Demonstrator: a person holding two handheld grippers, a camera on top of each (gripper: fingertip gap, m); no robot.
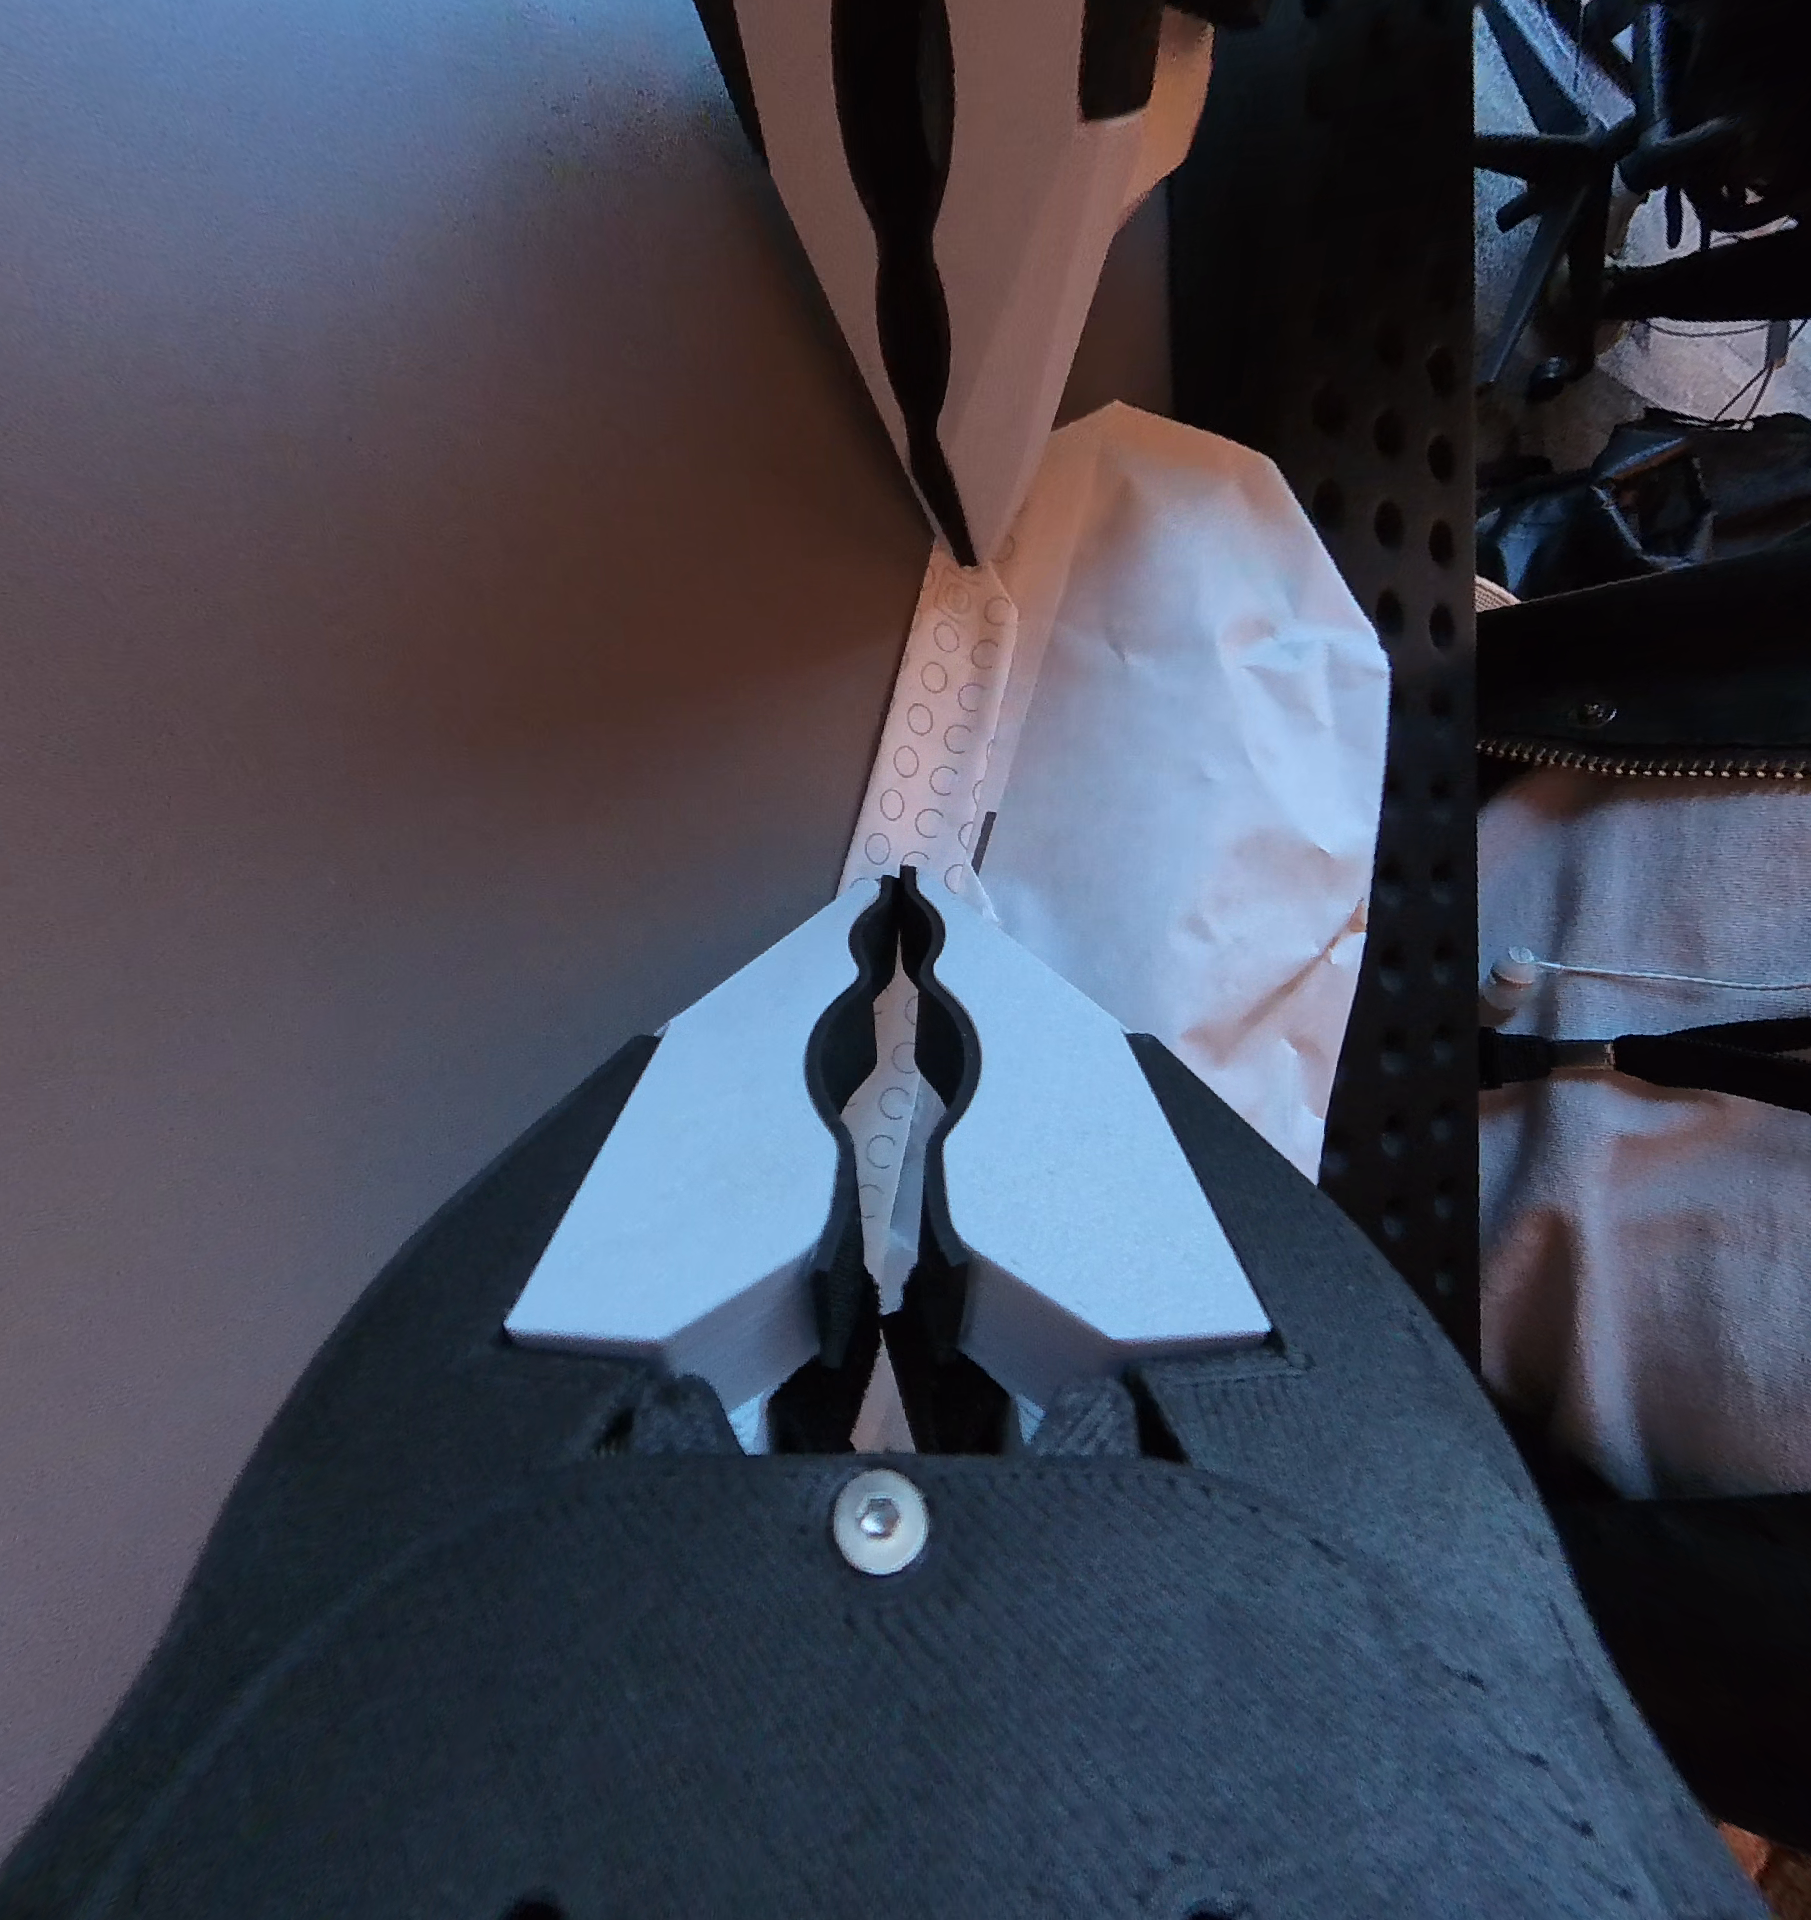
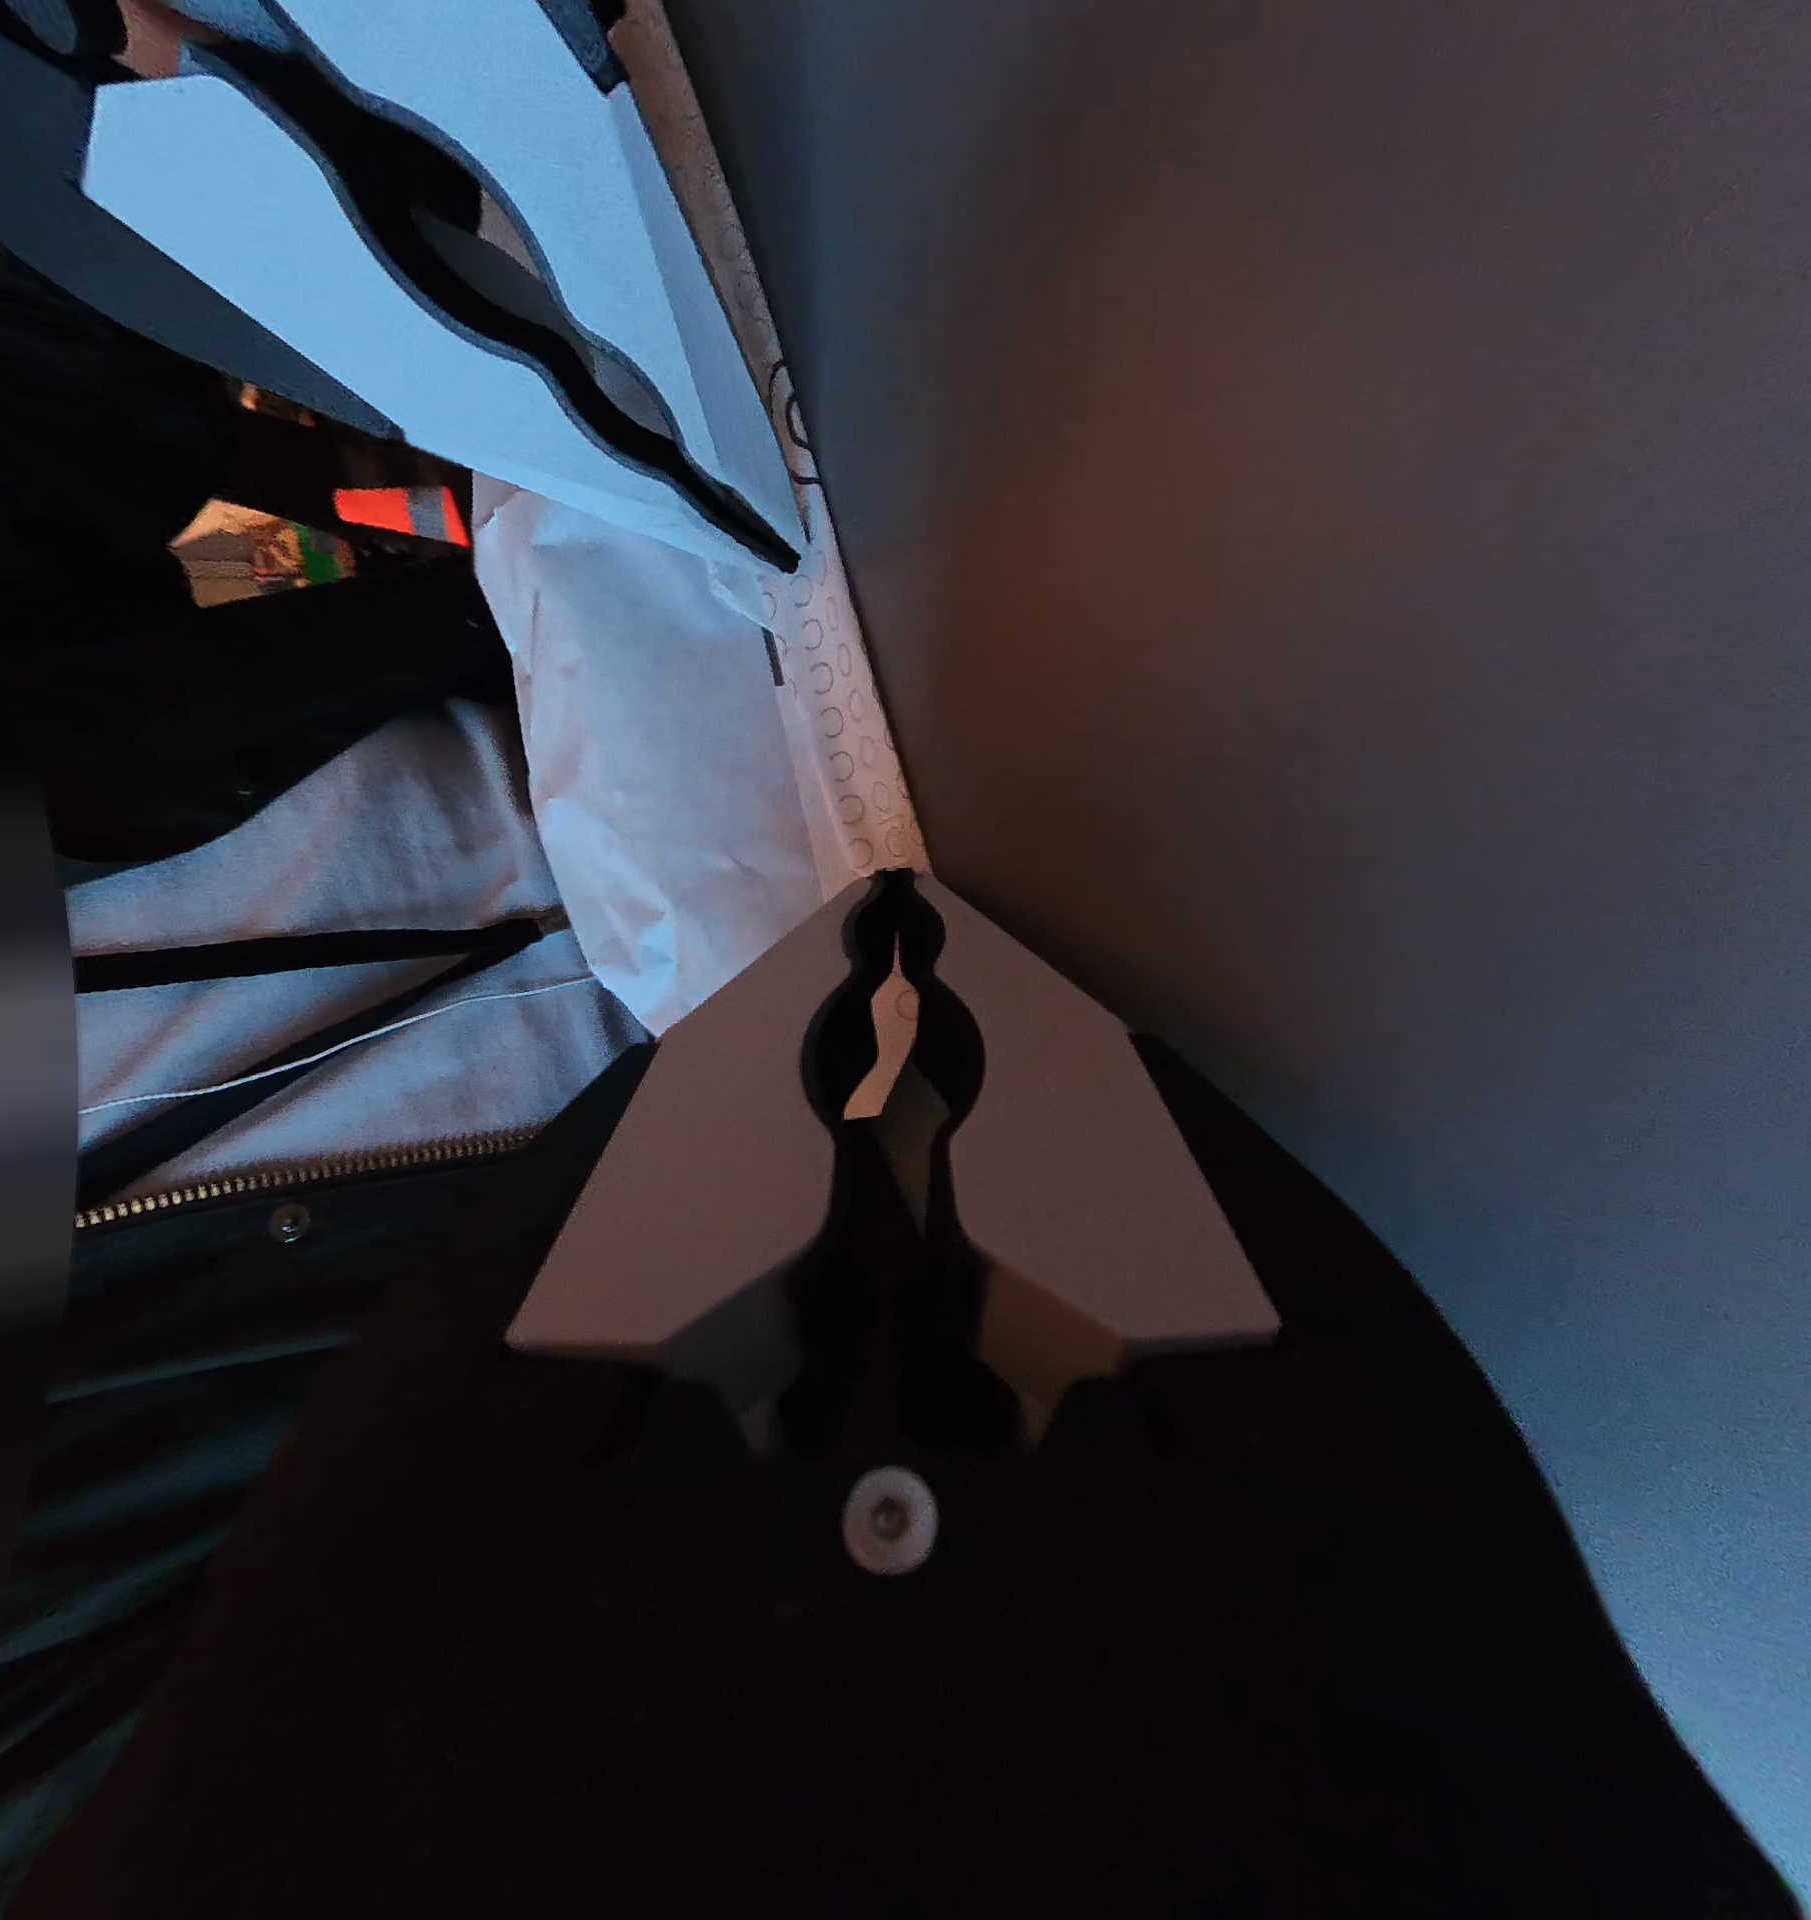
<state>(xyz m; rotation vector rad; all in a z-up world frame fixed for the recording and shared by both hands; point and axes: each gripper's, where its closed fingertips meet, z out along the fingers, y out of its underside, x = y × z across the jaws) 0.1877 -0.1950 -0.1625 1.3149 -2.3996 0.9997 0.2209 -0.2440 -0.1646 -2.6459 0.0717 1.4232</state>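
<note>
A plain grey wall (image 1: 361, 520) fills my left, warmed by a dim reddish glow. A black perforated upright (image 1: 1400, 727) stands right, dark clutter (image 1: 1659, 208) far behind.

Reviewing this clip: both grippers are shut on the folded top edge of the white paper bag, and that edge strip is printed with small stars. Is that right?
Not quite. The strip on the white paper bag is printed with small circles, not stars; the left wrist view shows them clearly. The rest holds: the left gripper and right gripper are both shut on that folded top edge.
</note>
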